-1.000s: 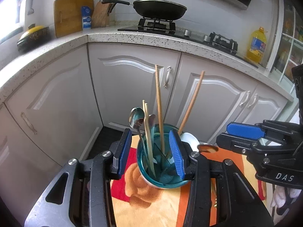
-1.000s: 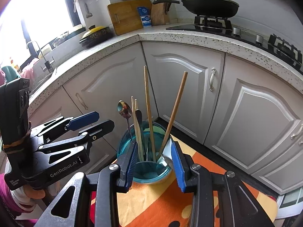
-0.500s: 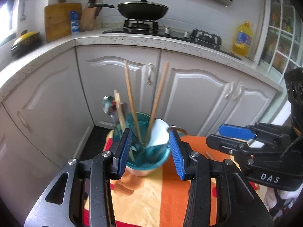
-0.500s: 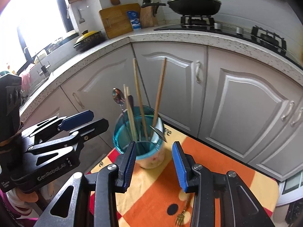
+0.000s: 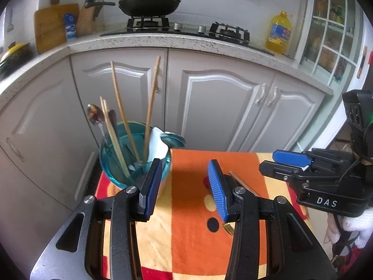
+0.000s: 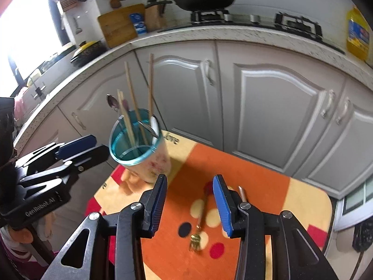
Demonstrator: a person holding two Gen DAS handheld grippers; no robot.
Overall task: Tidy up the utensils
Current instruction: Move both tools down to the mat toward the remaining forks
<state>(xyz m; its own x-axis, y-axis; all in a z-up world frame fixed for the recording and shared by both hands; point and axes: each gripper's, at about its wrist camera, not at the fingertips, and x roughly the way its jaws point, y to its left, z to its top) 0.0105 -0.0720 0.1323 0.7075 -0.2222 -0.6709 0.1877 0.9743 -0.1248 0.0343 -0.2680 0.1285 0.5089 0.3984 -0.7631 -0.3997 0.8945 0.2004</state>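
Utensils stand mostly gathered in the cup (image 6: 139,149), which sits at the far left corner of the surface (image 6: 268,186), close to its edge. Chopsticks (image 5: 119,109), a metal spoon (image 5: 94,116) and a white spoon (image 5: 158,144) lean inside it. A fork (image 6: 199,219) lies flat on the cloth with its tines toward the camera, and a second slim handle (image 6: 241,192) shows just past the right-hand blue pad; what it belongs to cannot be told.

Left gripper (image 5: 184,186): jaws open, holding nothing, hovering just right of the cup. Right gripper (image 6: 190,203): jaws open, holding nothing, with the fork's handle lying between the pads in its view.

Likely faults from here:
- The fork lies flat on soft cloth, so the pads may pinch fabric with it or slide off the thin handle.
- The cup is tall, loaded with leaning chopsticks and near the edge; a knock from either gripper could tip it to the floor.
- Inserting the fork at an angle could catch the chopsticks and lever them out.

The surface is a small table covered by an orange, yellow and red cloth. Around it are grey kitchen cabinets (image 5: 221,107), a speckled counter, a gas hob with a lidded pan (image 5: 149,2), a cutting board (image 5: 56,25) and an oil bottle (image 5: 279,32).
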